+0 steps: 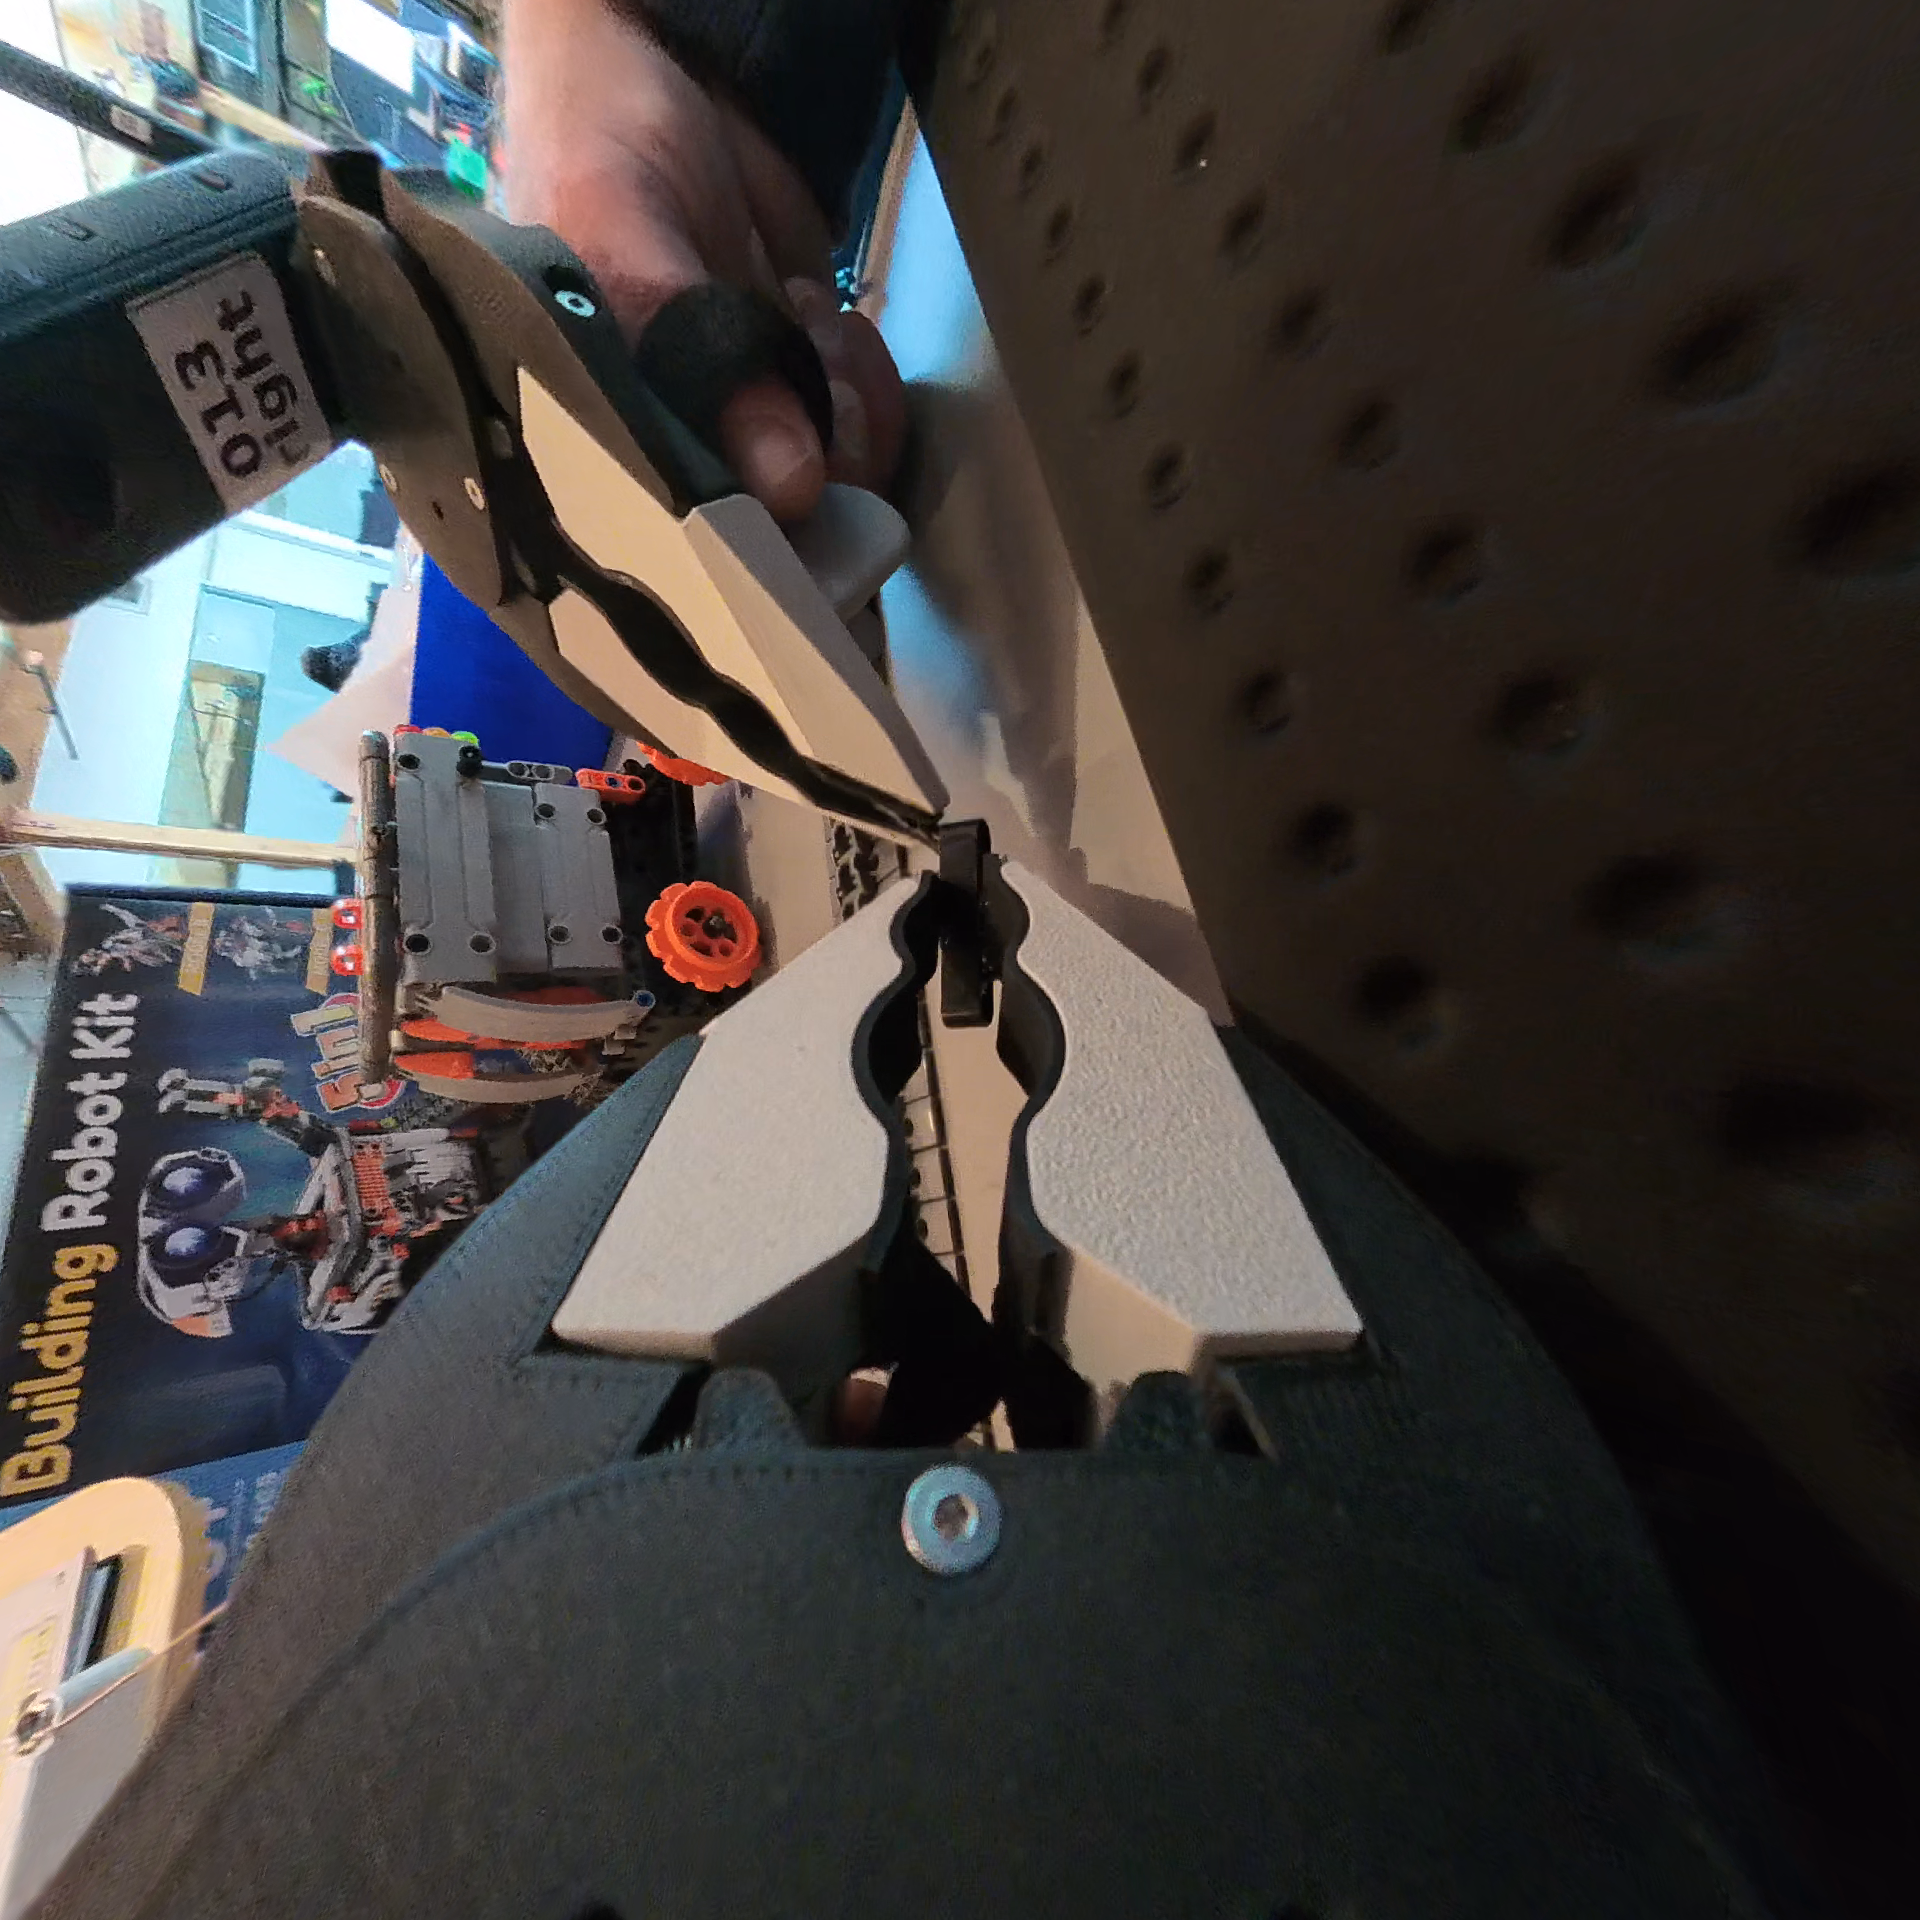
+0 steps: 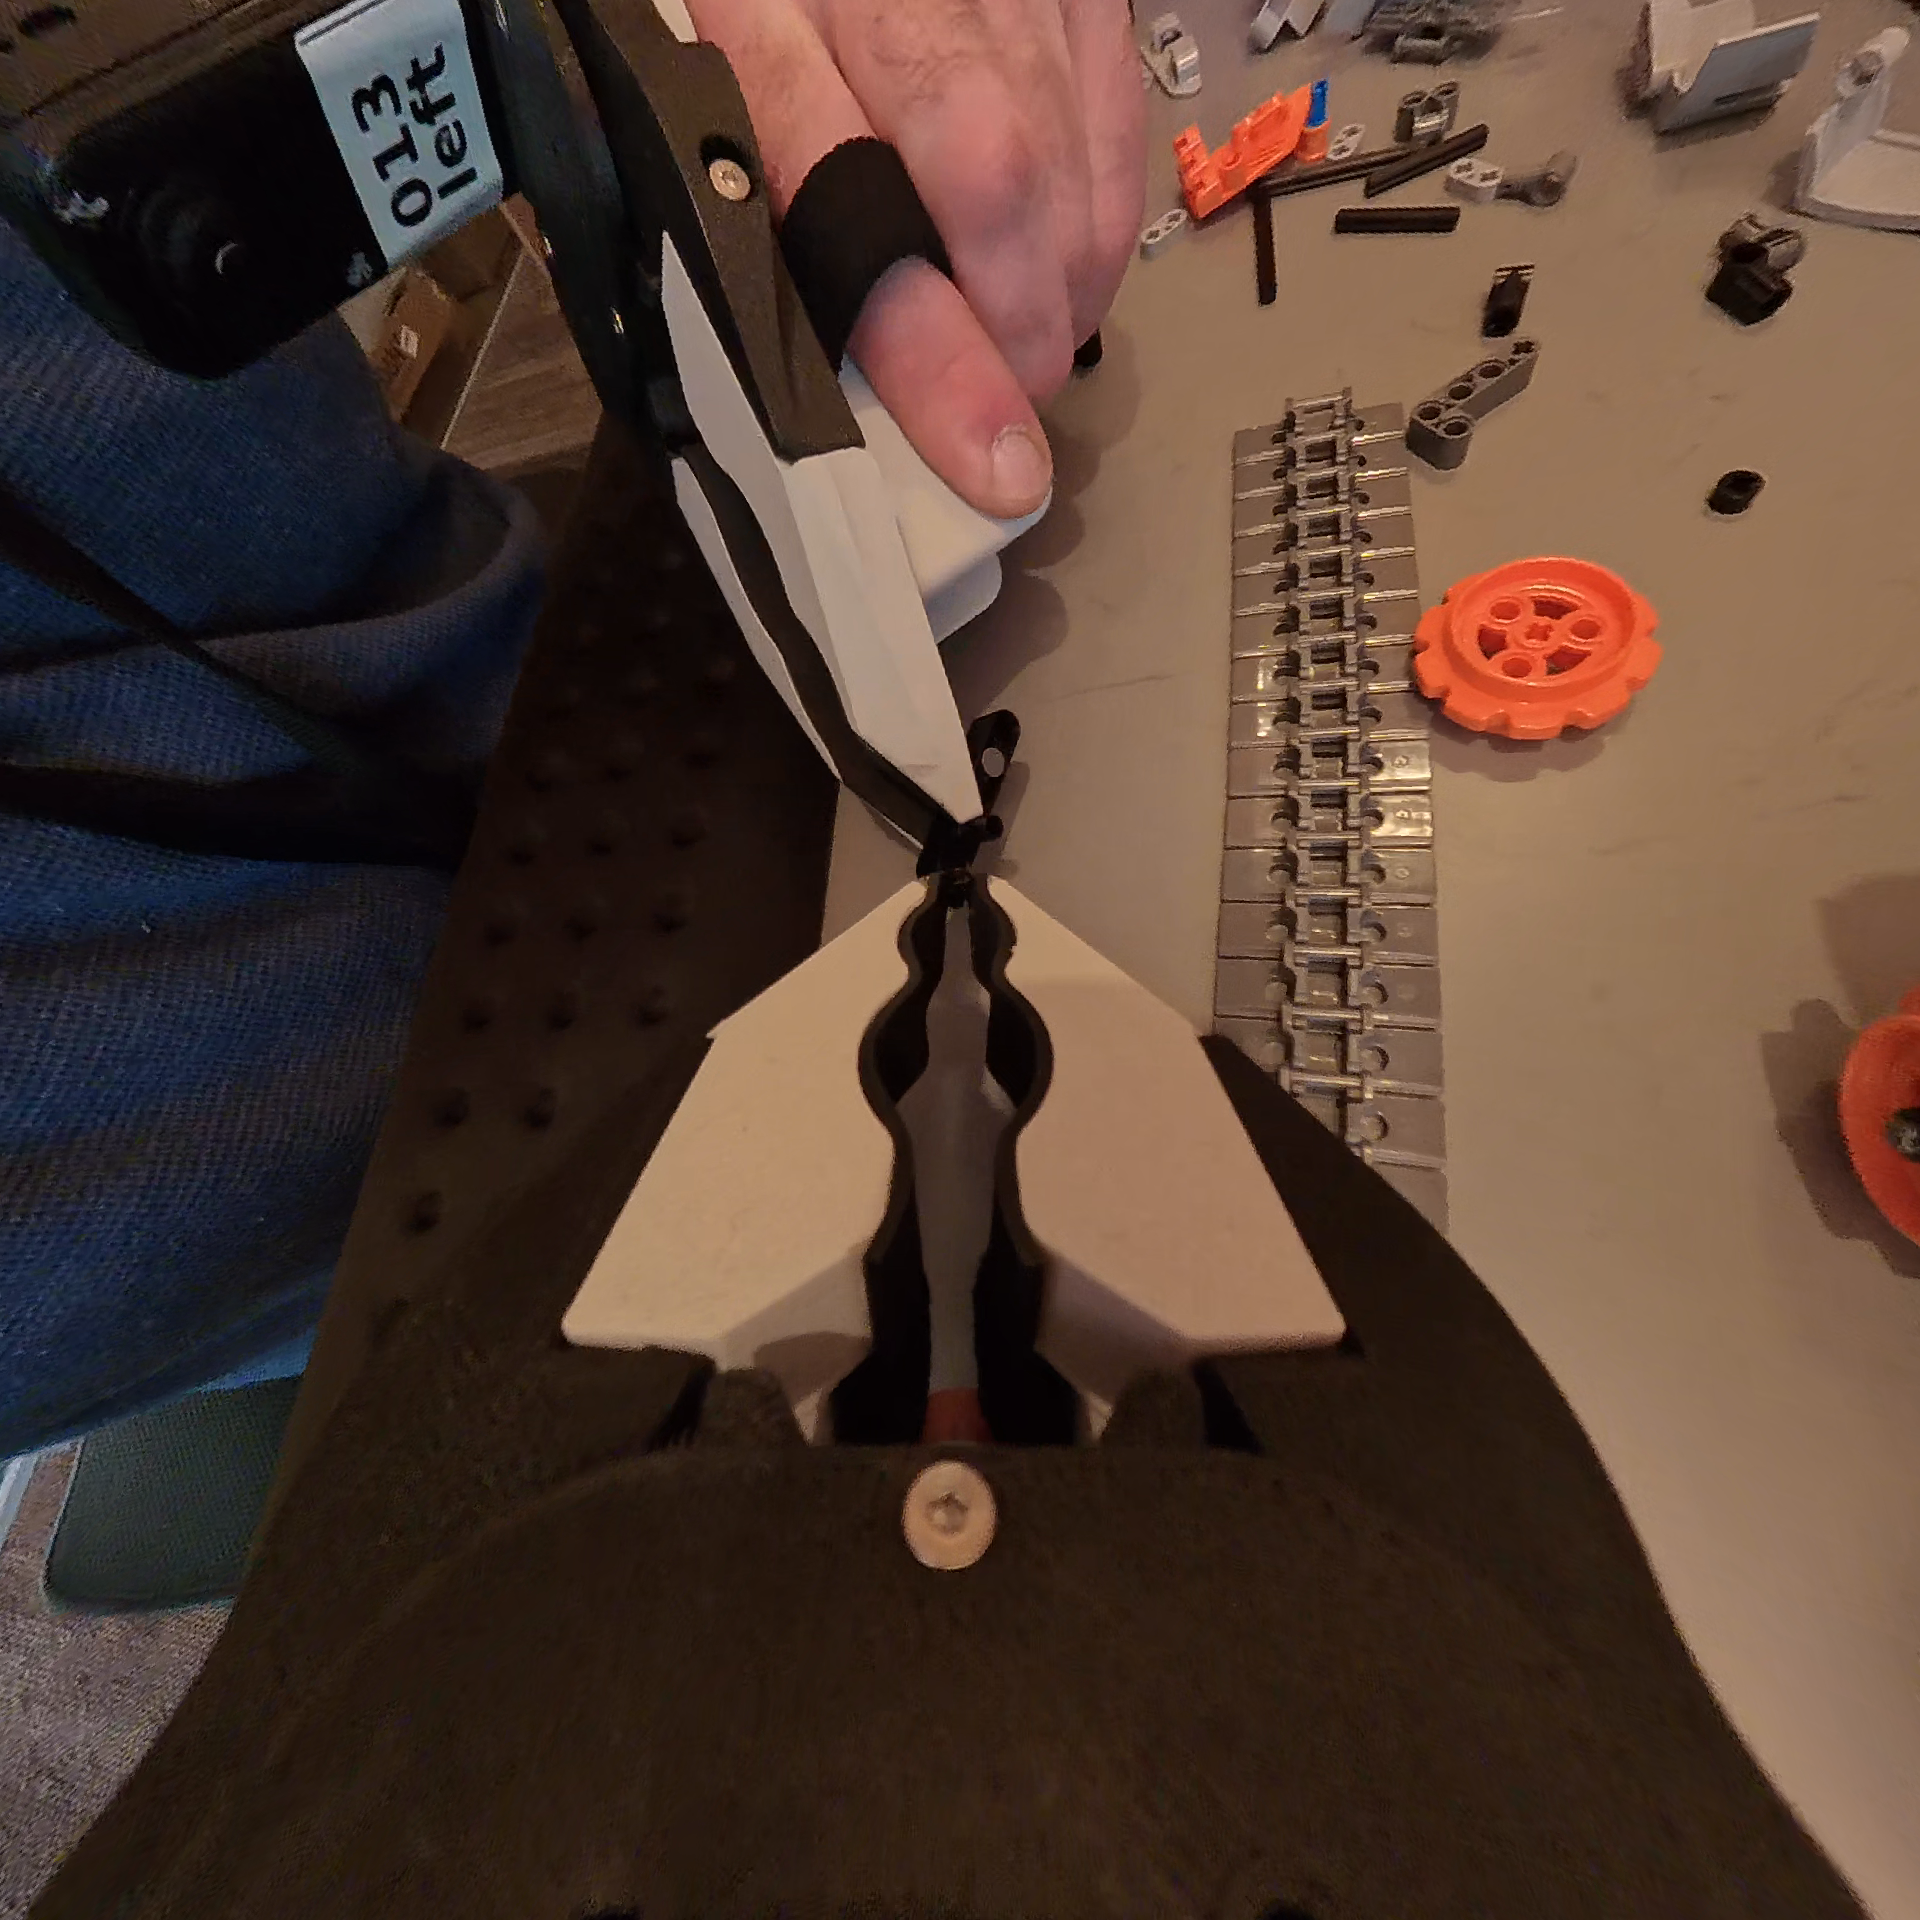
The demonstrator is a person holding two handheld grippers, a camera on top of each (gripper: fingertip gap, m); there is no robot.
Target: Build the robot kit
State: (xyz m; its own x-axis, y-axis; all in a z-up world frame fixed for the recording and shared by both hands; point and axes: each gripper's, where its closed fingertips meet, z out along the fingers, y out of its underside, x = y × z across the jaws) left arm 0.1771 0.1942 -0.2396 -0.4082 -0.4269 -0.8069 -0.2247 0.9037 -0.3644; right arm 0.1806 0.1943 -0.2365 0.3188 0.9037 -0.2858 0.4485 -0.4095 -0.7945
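Observation:
My left gripper [image 1: 961,896] is shut on a small black connector piece [image 1: 964,940] that stands up between its tips. My right gripper [image 1: 928,821] comes in from the upper left, shut, with its tips against the top of that piece. In the right wrist view my right gripper [image 2: 954,896] is shut on a tiny black part at its very tips. The left gripper [image 2: 961,823] meets it tip to tip, and its black piece [image 2: 995,750] sticks out beside it. Both are held above the table edge. A hand [image 2: 966,208] holds each gripper.
A grey track chain [image 2: 1325,779] lies on the table beside an orange wheel [image 2: 1536,644]; a second orange wheel [image 2: 1886,1122] is at the right edge. Loose small parts [image 2: 1351,177] lie at the back. A dark perforated board [image 2: 623,935] lies left. A part-built grey model [image 1: 499,883] and a kit box [image 1: 156,1195] stand behind. The grippers are tip to tip, or close to it.

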